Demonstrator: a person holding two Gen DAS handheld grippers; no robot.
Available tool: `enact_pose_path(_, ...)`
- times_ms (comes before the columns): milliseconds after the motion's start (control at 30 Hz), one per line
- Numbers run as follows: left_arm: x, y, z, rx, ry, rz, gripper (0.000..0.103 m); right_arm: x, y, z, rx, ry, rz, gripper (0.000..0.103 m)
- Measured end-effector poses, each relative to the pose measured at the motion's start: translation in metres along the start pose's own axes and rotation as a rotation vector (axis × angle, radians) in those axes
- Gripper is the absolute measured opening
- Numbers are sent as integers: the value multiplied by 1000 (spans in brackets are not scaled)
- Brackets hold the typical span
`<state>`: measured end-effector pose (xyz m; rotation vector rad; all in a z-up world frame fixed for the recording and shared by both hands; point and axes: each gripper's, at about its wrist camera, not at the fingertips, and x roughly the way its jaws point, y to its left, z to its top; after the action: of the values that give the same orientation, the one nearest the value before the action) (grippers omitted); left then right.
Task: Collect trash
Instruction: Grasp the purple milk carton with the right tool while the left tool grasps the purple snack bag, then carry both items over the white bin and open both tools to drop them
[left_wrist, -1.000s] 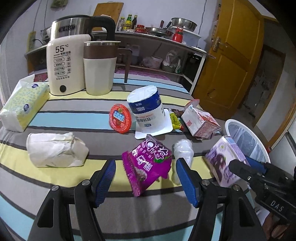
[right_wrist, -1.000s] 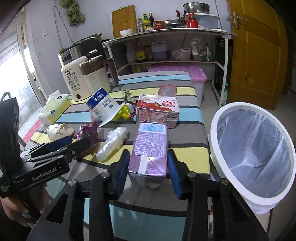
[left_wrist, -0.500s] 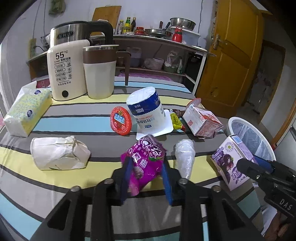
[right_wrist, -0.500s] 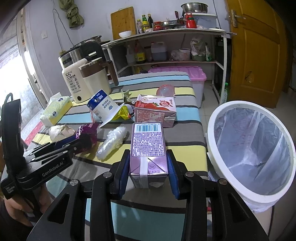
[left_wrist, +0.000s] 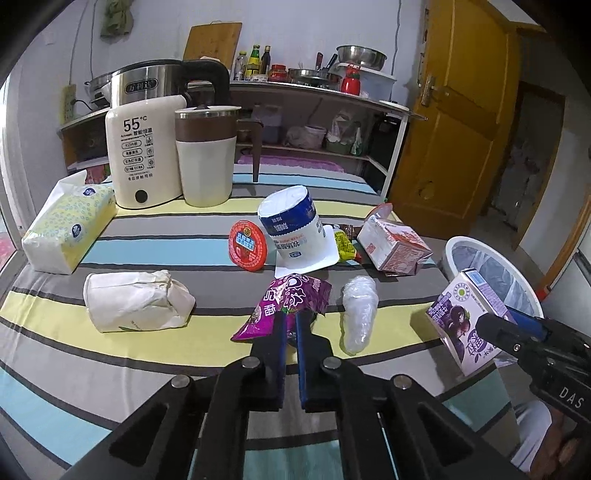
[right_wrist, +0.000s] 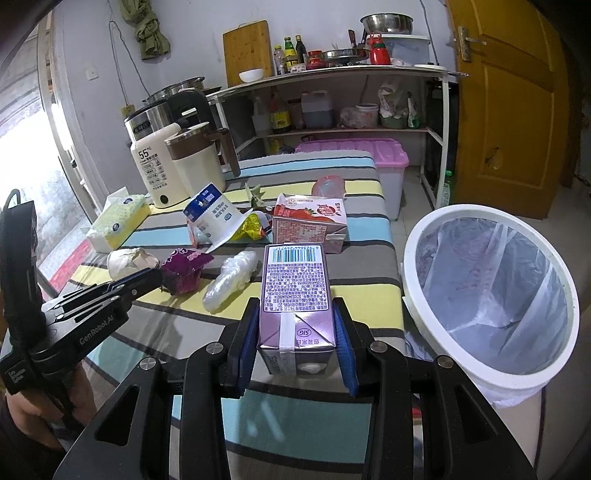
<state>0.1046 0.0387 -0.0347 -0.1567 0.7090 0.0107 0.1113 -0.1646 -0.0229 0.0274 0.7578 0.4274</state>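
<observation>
My left gripper (left_wrist: 290, 321) is shut on a purple snack wrapper (left_wrist: 291, 301) and holds it just above the striped table; the wrapper also shows in the right wrist view (right_wrist: 184, 269). My right gripper (right_wrist: 295, 325) is shut on a purple drink carton (right_wrist: 295, 288), lifted off the table left of the white bin (right_wrist: 491, 295). The carton also shows in the left wrist view (left_wrist: 467, 317), with the bin (left_wrist: 495, 269) behind it. On the table lie a crumpled clear plastic cup (left_wrist: 358, 314), a red strawberry carton (left_wrist: 391, 247), an upturned yoghurt tub (left_wrist: 291, 229), a red lid (left_wrist: 247, 251) and a yellow wrapper (left_wrist: 343, 247).
A crumpled white paper bag (left_wrist: 136, 306) and a tissue pack (left_wrist: 66, 229) lie at the table's left. A kettle (left_wrist: 147, 147) and a jug (left_wrist: 207, 155) stand at the back. A shelf (right_wrist: 332, 74) and a pink storage box (right_wrist: 369, 155) stand beyond the table.
My left gripper closed on the purple wrapper and raised it slightly. My right gripper lifted the purple carton off the table and tilted it upright.
</observation>
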Motion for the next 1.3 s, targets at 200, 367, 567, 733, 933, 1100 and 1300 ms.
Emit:
enact_pose_path(200, -15, -1, 2, -5, -32, -23, 3, -9, -1, 0, 4, -18, -1, 39)
enact_pose_path(367, -21, -3, 6, 3, -54, -32, 2, -13, -4, -1, 9, -26, -1, 39)
enact_pose_path(567, -8, 1, 9, 14, -29, -46, 57, -16, -6, -3, 17, -29, -1, 39)
enact_pose_path(733, 10, -2, 13, 40, -4, -24, 64, -15, -8, -3, 23, -28, -3, 39)
enact_pose_path(933, 39, 3, 11, 28, 69, -15, 52, -15, -11, -2, 31, -31, -8, 39)
enact_pose_path(1100, 40, 3, 11, 32, 75, -24, 38, -16, -13, -2, 35, -33, -11, 39)
enact_pose_path(1300, 30, 4, 10, 20, 57, -23, 29, -21, -13, -2, 35, -45, -9, 39)
